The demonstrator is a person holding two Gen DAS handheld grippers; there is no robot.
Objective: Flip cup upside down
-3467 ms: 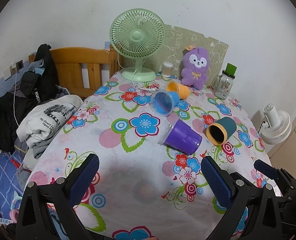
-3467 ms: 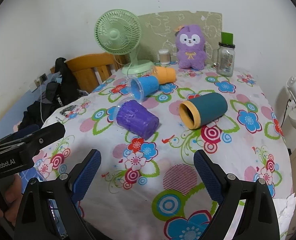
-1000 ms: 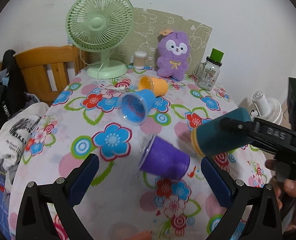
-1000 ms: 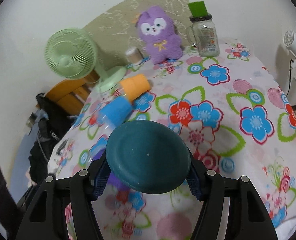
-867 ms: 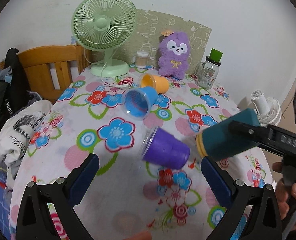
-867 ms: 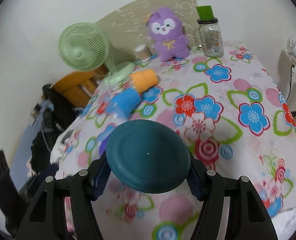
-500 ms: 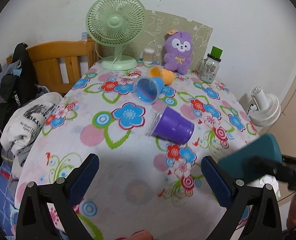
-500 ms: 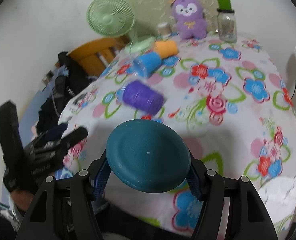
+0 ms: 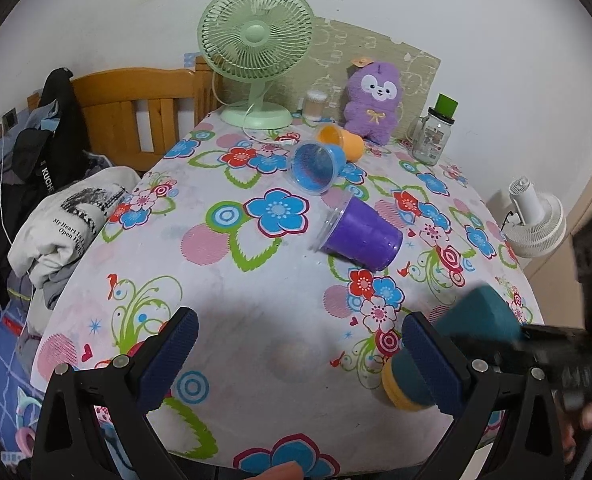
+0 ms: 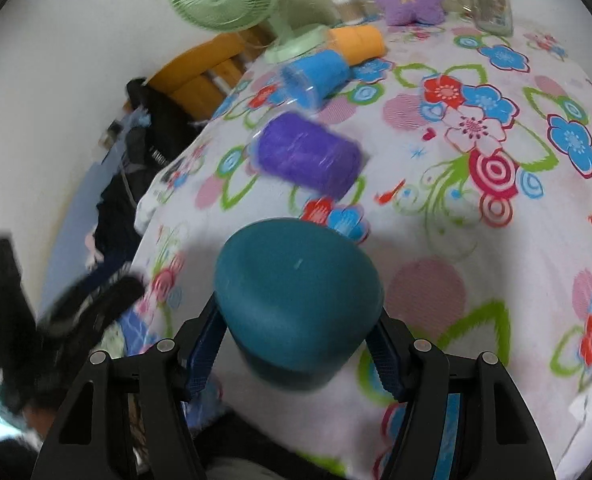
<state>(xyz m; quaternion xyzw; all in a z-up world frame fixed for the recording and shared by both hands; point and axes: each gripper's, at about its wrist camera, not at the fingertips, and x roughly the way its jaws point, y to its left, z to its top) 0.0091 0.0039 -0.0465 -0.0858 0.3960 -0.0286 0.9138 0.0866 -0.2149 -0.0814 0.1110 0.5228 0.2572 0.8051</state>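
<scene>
My right gripper (image 10: 296, 344) is shut on the teal cup (image 10: 298, 296), whose flat base faces the camera. In the left wrist view the teal cup (image 9: 476, 320) hangs tilted at the table's near right, its yellow rim (image 9: 400, 394) pointing down toward the cloth, partly behind my left finger. My left gripper (image 9: 300, 356) is open and empty above the near edge of the table. A purple cup (image 9: 360, 236), a blue cup (image 9: 316, 162) and an orange cup (image 9: 342, 142) lie on their sides further back.
The table has a flowered cloth (image 9: 216, 264). A green fan (image 9: 256, 44), a purple plush toy (image 9: 372, 100) and a glass jar (image 9: 432, 136) stand at the back. A wooden chair (image 9: 136, 100) and clothes (image 9: 64, 220) are at the left. A white fan (image 9: 536, 220) stands at the right.
My right gripper has carried the teal cup from the middle of the table to the near right and turned its rim downward. My left gripper has pulled back toward the near edge.
</scene>
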